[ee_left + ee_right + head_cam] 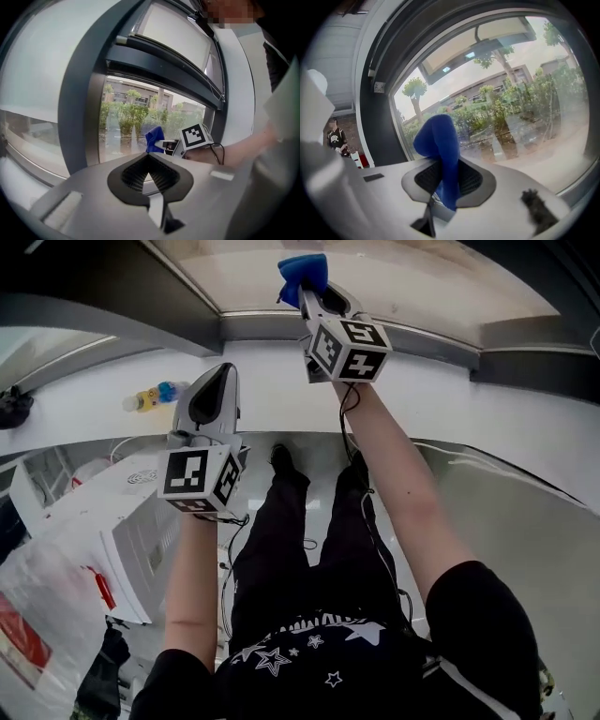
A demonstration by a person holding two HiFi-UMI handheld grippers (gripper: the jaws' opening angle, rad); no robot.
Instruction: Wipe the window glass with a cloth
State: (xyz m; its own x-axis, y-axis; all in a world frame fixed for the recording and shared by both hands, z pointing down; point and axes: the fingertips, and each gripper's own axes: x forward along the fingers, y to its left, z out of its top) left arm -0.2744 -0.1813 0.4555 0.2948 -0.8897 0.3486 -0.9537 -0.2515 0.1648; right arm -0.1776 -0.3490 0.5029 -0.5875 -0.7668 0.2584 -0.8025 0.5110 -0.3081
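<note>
A blue cloth (pixel 302 276) is pinched in my right gripper (pixel 314 292), which is raised to the window glass (pixel 422 277) at the top of the head view. In the right gripper view the cloth (pixel 440 140) stands up between the jaws of the right gripper (pixel 445 166), close to the glass (pixel 520 93). My left gripper (pixel 220 376) hangs lower and to the left, shut with nothing in it, apart from the glass. From the left gripper view, the left gripper (pixel 148 157) faces the pane (pixel 126 122), with the cloth (pixel 154 137) and the right gripper's marker cube (pixel 195 136) beyond.
A dark window frame (pixel 187 324) borders the glass above a white sill wall (pixel 487 418). A bottle (pixel 155 396) lies on the ledge at left. A white appliance (pixel 122 521) and a plastic bag (pixel 37 615) sit at lower left. A person (pixel 336 136) stands far left.
</note>
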